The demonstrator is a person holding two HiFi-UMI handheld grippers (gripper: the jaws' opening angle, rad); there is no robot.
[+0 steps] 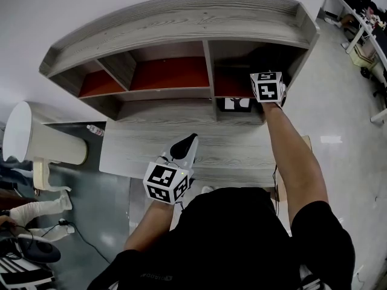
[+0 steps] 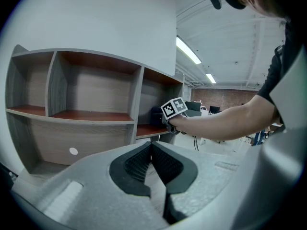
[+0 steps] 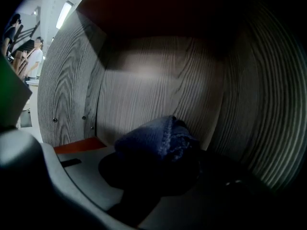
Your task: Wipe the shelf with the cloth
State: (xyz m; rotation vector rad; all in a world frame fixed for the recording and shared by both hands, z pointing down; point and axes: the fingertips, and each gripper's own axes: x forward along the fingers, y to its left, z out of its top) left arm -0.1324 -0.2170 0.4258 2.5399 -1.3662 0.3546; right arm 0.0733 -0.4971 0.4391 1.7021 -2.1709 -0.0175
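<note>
The grey wood-grain shelf (image 1: 181, 23) has three cubbies with red-brown floors. My right gripper (image 1: 266, 89) reaches into the rightmost cubby; only its marker cube shows in the head view. In the right gripper view its jaws are shut on a dark blue cloth (image 3: 160, 138), bunched at their tips, close to the cubby's back wall (image 3: 158, 85) and above the red floor (image 3: 79, 145). My left gripper (image 1: 186, 144) hovers over the desk (image 1: 242, 150), its jaws shut and empty (image 2: 152, 162). From the left gripper view the shelf (image 2: 91, 114) and the right gripper's cube (image 2: 173, 108) are visible.
A white cylindrical bin (image 1: 36, 141) stands left of the desk, with a small bottle (image 1: 95, 130) near the desk's left edge. The cubby's side walls (image 3: 67, 85) enclose the right gripper closely. Office desks (image 1: 363, 23) stand at the far right.
</note>
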